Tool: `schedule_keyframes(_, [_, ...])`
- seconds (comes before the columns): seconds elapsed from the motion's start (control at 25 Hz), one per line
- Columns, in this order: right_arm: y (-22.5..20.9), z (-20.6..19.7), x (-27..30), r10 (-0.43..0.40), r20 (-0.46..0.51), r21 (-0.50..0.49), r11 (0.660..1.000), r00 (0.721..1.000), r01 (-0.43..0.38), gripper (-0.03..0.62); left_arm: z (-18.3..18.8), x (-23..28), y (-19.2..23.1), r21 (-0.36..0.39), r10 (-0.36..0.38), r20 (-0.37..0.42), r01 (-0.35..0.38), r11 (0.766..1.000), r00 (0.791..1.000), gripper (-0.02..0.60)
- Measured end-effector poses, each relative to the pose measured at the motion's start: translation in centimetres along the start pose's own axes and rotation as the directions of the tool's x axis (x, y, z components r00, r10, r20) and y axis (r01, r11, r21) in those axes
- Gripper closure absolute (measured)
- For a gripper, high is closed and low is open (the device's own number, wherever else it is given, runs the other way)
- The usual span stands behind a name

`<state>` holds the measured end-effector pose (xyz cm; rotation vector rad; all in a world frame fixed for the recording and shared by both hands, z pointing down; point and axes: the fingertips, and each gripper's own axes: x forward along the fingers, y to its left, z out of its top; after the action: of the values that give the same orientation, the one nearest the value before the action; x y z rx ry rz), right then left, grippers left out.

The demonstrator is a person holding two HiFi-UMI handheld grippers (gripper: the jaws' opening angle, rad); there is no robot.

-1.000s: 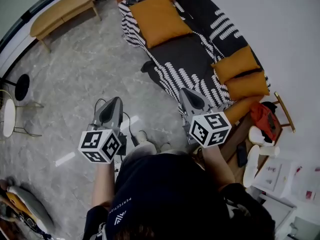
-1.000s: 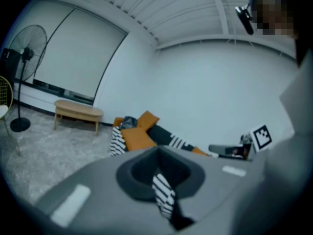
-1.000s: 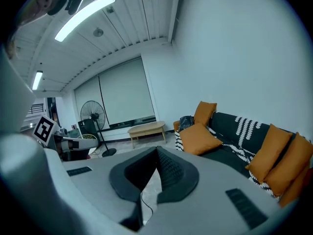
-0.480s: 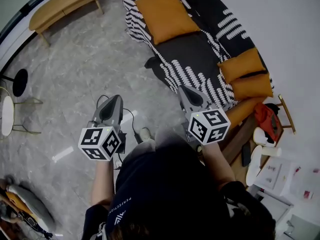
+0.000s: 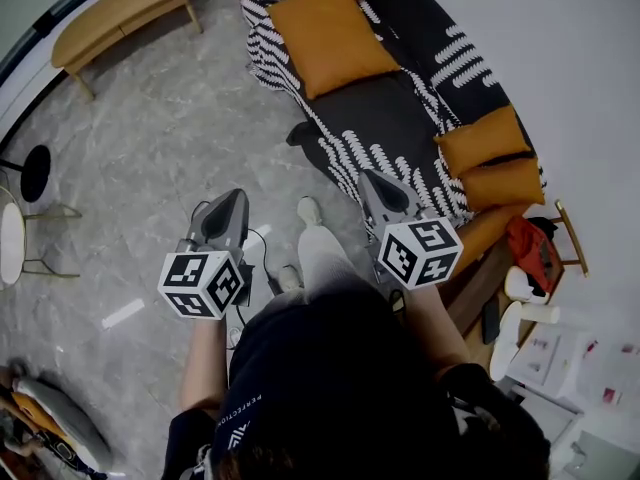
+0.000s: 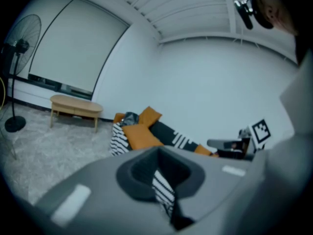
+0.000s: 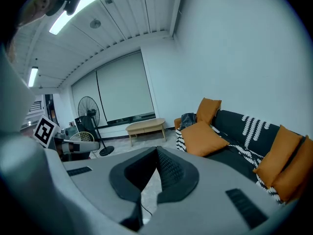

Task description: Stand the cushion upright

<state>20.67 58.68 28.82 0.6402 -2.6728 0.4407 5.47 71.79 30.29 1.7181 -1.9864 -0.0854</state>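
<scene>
Jaws of the left gripper (image 5: 232, 202) and right gripper (image 5: 370, 181) are pressed together, empty, well apart from the orange cushion (image 5: 333, 40) laid flat on the far sofa (image 5: 388, 120).

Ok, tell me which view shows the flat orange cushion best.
Head view: the cushion lies whole and unblocked on the sofa. Right gripper view shows it obliquely; left gripper view shows it small.

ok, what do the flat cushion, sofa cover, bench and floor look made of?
The cushion looks like matte orange fabric: no shine, soft rounded edges. The sofa cover is probably printed cloth, black with white stripes, hanging in folds. The bench looks like light wood or veneer; the look leaves it open. The floor looks like grey veined stone or tile, slightly glossy.
</scene>
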Motion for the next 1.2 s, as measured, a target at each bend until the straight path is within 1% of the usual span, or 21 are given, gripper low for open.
schedule_keyframes(0.16, [-1.6, 0.6, 2.5, 0.011, -0.009, 0.012, 1.000, 1.000, -0.011, 0.599, 0.9, 2.4, 0.6, 0.008, 0.001, -0.007, -0.001, 1.000, 1.000, 0.574])
schedule_keyframes(0.36, [-4.2, 2.4, 6.3, 0.037, -0.009, 0.007, 0.999, 0.999, -0.036, 0.599, 2.1, 6.8, 1.5, 0.014, 0.013, -0.012, -0.013, 1.000, 1.000, 0.574])
schedule_keyframes(0.56, [-8.3, 4.3, 10.1, 0.052, -0.030, 0.005, 0.999, 0.998, -0.052, 0.598, 3.7, 12.0, 1.9, 0.015, 0.026, -0.020, -0.025, 1.000, 0.999, 0.572])
schedule_keyframes(0.8, [-12.8, 7.0, 14.4, 0.066, -0.047, -0.008, 0.998, 0.997, -0.066, 0.598, 5.9, 18.4, 2.9, -0.004, 0.047, -0.030, -0.047, 0.999, 0.998, 0.572])
schedule_keyframes(1.0, [-17.1, 8.2, 16.8, 0.067, -0.060, 0.006, 0.998, 0.996, -0.067, 0.599, 7.0, 23.6, 2.1, 0.009, 0.046, -0.049, -0.045, 0.999, 0.998, 0.572])
schedule_keyframes(1.2, [-20.2, 9.1, 19.2, 0.074, -0.086, -0.013, 0.997, 0.993, -0.076, 0.599, 8.1, 27.6, 2.2, 0.008, 0.059, -0.055, -0.059, 0.998, 0.997, 0.572])
